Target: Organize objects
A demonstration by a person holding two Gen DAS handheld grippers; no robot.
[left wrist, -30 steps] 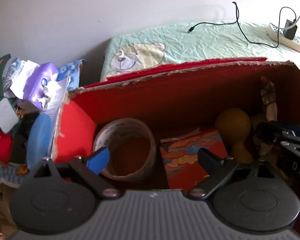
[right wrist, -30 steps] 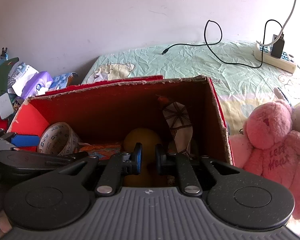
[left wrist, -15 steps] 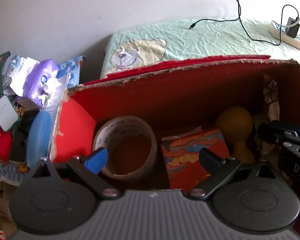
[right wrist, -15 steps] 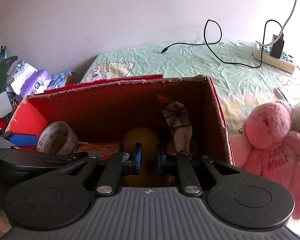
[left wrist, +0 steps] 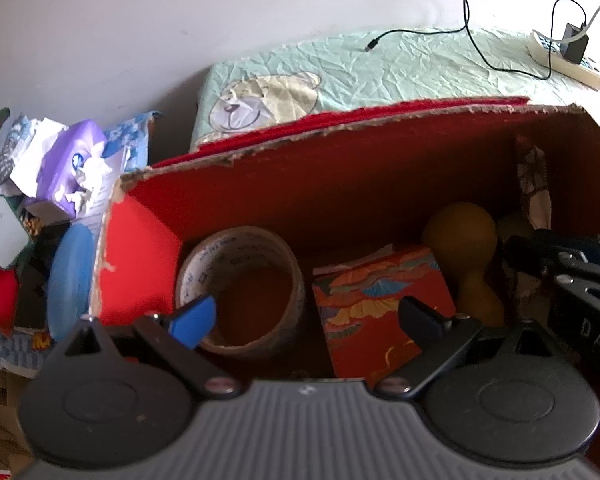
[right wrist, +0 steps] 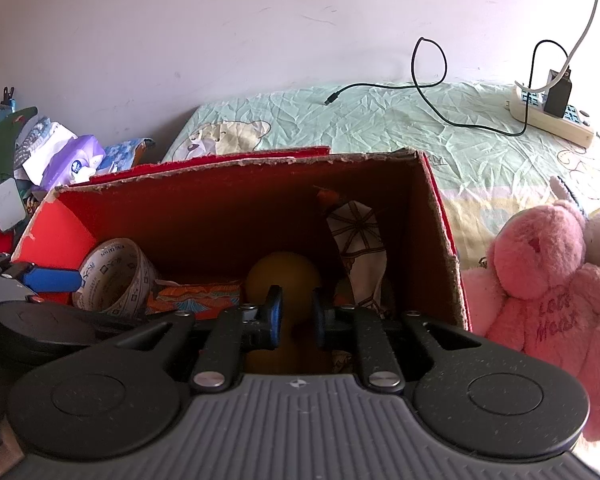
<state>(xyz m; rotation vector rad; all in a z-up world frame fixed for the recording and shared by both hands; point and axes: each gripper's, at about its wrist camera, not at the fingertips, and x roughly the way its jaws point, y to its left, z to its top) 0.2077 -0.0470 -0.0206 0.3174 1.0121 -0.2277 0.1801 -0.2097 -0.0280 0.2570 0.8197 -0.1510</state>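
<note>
A red cardboard box (left wrist: 340, 168) (right wrist: 228, 208) stands open on the bed. Inside are a tape roll (left wrist: 240, 288) (right wrist: 116, 276), a red patterned packet (left wrist: 384, 300) (right wrist: 196, 294), a yellow gourd-shaped object (left wrist: 464, 240) (right wrist: 284, 276) and a folded patterned cloth (right wrist: 358, 248) (left wrist: 534, 188). My left gripper (left wrist: 304, 320) is open and empty over the box's near edge, above the tape roll and packet. My right gripper (right wrist: 296, 316) has its fingers close together, nothing visibly clamped, over the box near the yellow object; it also shows in the left wrist view (left wrist: 556, 264).
A pink plush bear (right wrist: 548, 300) sits right of the box. A power strip (right wrist: 552, 116) with a charger and a black cable (right wrist: 428, 80) lie on the green sheet behind. Left of the box is a clutter pile with a purple tissue pack (left wrist: 72, 160) and a blue disc (left wrist: 70, 280).
Both views shift slightly; the left gripper has edged a little over the box. Both grippers keep the same opening and the box contents have not moved.
</note>
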